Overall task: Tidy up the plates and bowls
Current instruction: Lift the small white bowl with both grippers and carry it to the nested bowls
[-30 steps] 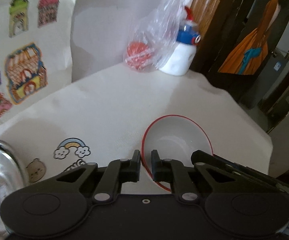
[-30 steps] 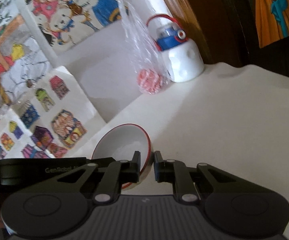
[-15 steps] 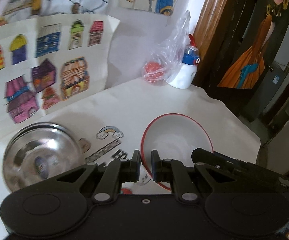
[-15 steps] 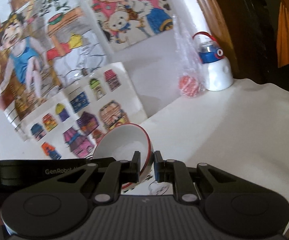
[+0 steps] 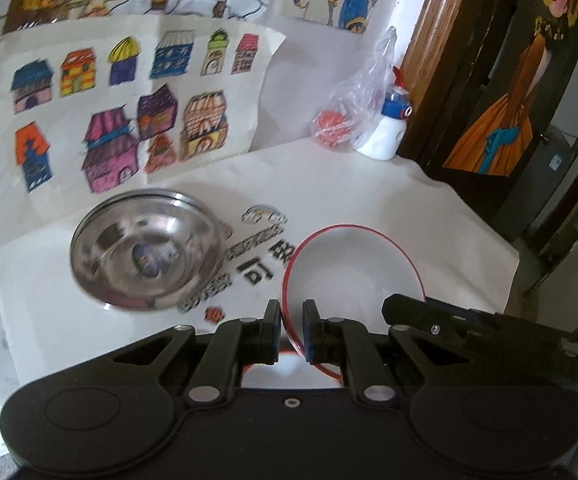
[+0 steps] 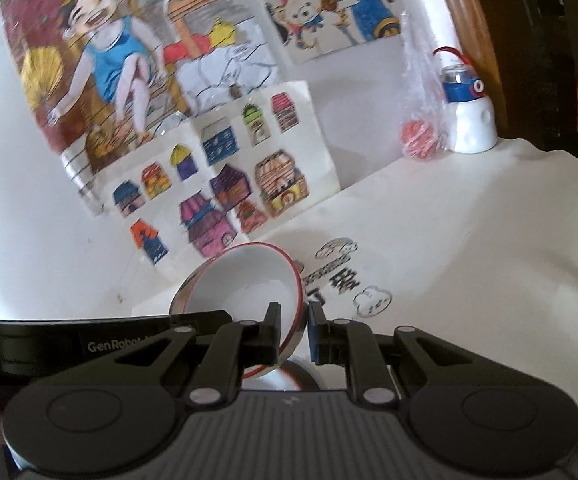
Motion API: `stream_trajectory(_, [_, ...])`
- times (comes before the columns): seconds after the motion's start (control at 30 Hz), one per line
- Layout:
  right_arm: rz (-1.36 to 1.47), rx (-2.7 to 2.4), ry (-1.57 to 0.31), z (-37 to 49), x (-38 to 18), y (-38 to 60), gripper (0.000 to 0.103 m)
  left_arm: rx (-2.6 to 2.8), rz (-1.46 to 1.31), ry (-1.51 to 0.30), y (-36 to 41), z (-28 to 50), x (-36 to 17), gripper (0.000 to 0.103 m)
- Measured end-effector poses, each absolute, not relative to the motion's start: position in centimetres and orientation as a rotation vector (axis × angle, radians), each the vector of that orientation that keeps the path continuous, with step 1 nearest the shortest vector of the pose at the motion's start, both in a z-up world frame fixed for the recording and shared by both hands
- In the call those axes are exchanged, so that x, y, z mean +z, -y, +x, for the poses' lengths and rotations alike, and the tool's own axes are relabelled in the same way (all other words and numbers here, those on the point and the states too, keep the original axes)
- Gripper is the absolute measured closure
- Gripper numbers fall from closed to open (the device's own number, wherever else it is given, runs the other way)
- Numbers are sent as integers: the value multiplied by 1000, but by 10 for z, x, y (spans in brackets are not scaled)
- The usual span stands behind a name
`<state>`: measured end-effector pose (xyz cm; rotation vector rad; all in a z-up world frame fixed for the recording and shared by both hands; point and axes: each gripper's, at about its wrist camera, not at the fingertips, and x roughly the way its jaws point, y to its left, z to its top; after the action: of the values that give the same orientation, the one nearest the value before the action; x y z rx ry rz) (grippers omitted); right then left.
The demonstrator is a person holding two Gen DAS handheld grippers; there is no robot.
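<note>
Both grippers are clamped on one red-rimmed white bowl (image 5: pixel 353 276): my left gripper (image 5: pixel 290 320) pinches its near-left rim, my right gripper (image 6: pixel 293 326) pinches the opposite rim, fingers narrow with the bowl's wall between them. Between the two tools the bowl hangs tilted, above the white table (image 5: pixel 369 184). Ahead and left of my left gripper, just beside the bowl, a steel bowl (image 5: pixel 147 250) rests on the table. Far ahead, by the wall, stand a plastic bag (image 5: pixel 353 116) and a white bottle (image 5: pixel 385 136).

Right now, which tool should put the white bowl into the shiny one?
Probably the left tool. Both tools pinch the white bowl, the right tool on its opposite rim, but the shiny bowl sits to the left, nearer the left tool.
</note>
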<state>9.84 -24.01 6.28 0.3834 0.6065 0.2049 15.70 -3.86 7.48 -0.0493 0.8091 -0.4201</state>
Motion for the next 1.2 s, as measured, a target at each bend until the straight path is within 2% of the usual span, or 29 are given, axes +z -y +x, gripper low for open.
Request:
stream_trajectory(0.63, [333,266,-743,90,33,218,86,-405,-39,-913,14,139,35,92])
stream_trajectory(1.2, [334,298,-809,95,22,217,84,-398,41,-934,19,138,27,92])
